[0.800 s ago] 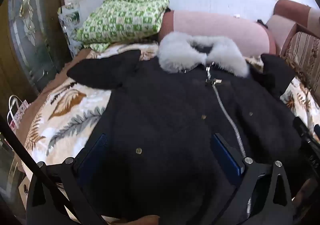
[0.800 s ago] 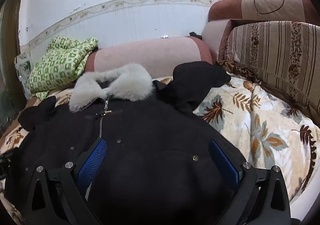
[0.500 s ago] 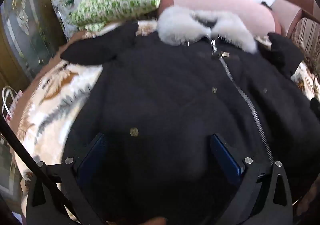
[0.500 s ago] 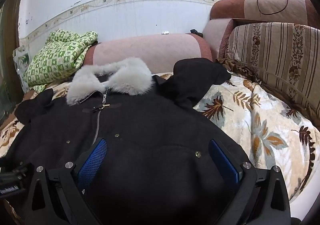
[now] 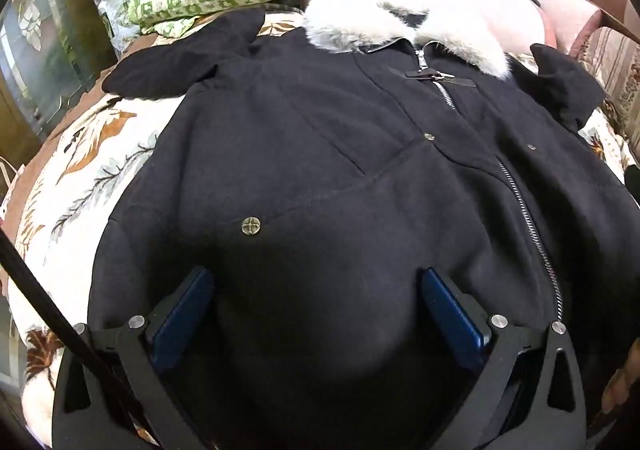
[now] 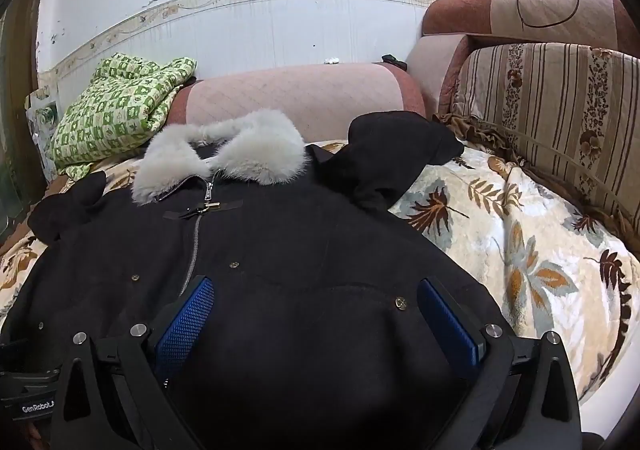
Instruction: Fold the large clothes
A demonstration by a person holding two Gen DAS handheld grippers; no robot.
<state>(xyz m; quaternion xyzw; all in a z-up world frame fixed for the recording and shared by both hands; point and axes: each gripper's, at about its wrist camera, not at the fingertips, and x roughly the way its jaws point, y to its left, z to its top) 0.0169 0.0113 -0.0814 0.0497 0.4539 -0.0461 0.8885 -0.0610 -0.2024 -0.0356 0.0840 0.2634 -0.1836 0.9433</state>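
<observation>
A black coat [image 5: 340, 154] with a grey fur collar [image 5: 400, 14] and a metal zipper lies front-up on the bed, collar toward the far wall; it also shows in the right wrist view [image 6: 280, 250]. Both sleeves are bunched near the shoulders. My left gripper [image 5: 316, 290] is open, close over the coat's lower left front, its blue pads [image 5: 184, 314] spread to either side of the cloth. My right gripper [image 6: 316, 298] is open over the coat's lower right front, near a brass snap [image 6: 401, 303]. I cannot tell if either touches the cloth.
A leaf-patterned blanket [image 6: 520, 242] covers the bed. A green checked quilt [image 6: 116, 110] lies at the far left, a pink bolster [image 6: 304, 98] along the wall, and striped cushions [image 6: 560, 98] on the right. The left gripper's body [image 6: 28, 390] shows at the right view's lower left.
Both grippers have moved lower and forward over the coat; the left one most, so the coat now fills its view. Both stayed open.
</observation>
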